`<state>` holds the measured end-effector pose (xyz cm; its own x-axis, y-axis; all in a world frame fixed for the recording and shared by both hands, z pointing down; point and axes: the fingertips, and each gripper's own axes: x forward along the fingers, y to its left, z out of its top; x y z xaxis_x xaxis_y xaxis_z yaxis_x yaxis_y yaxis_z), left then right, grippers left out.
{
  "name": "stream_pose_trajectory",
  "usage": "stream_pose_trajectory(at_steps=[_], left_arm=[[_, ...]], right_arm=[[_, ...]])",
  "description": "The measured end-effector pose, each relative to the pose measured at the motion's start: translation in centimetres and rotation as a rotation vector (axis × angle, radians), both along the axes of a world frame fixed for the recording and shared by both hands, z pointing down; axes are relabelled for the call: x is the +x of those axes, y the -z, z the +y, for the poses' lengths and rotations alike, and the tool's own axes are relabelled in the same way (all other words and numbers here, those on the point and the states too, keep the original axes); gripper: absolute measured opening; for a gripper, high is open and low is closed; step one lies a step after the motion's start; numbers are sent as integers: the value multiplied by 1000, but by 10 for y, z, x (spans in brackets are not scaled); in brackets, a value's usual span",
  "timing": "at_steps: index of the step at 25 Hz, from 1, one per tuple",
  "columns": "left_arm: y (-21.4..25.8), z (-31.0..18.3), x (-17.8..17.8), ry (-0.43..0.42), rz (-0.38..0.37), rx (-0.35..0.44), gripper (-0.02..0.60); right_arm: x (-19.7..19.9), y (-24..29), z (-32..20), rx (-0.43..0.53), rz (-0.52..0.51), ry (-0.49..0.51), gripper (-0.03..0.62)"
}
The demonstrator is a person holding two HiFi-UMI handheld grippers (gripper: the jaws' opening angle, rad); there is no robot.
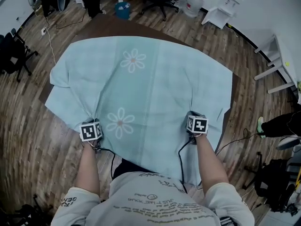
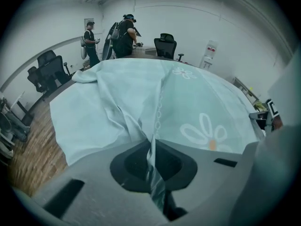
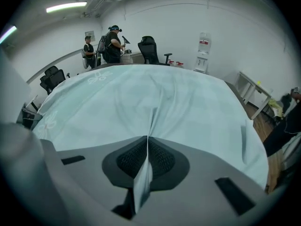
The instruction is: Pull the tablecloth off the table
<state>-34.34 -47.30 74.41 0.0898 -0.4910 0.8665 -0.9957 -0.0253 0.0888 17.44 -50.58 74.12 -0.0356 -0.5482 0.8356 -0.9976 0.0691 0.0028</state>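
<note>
Your left gripper (image 2: 151,144) and right gripper (image 3: 147,139) both have jaws clamped on pinched folds of the tablecloth (image 1: 155,74); the print on your shirt (image 1: 155,204) is unreadable.

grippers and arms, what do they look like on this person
The left gripper and right gripper have broad grey fingers with dark textured pads. Each carries a white cube with black square markers and trails a black cable. The shirt is pale and short-sleeved, with printed text.
</note>
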Motion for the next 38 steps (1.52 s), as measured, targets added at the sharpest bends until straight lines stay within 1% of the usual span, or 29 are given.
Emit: stream_pose_trajectory(at_steps=[2, 4, 8, 12, 15, 18, 21, 24, 29, 34, 38], left_arm=[[11, 3, 3, -6, 4, 24, 15], [24, 7, 9, -21, 1, 56, 15], [52, 10, 31, -69, 21, 121, 15], [92, 12, 68, -122, 47, 222, 15], [120, 14, 93, -165, 62, 295, 14], [144, 15, 112, -198, 68, 347, 15], [164, 12, 128, -207, 88, 385, 15], [186, 8, 148, -222, 125, 421, 15], [219, -1, 191, -291, 147, 489, 15], [261, -12, 229, -349, 194, 580, 15], [289, -19, 257, -408, 220, 639, 15]], right_arm=[[-1, 4, 2, 20, 4, -10, 17], [-2, 15, 4, 62, -1, -20, 16], [-10, 45, 10, 149, -60, -28, 15], [-19, 69, 19, 212, -88, -8, 15], [-33, 93, 25, 281, -94, 22, 15], [-49, 123, 33, 357, -104, 62, 15], [-57, 152, 41, 423, -113, 92, 15], [-54, 179, 48, 479, -123, 94, 15], [-41, 221, 53, 561, -156, 59, 15], [-42, 266, 51, 648, -155, 68, 15], [-39, 294, 45, 714, -157, 42, 15]])
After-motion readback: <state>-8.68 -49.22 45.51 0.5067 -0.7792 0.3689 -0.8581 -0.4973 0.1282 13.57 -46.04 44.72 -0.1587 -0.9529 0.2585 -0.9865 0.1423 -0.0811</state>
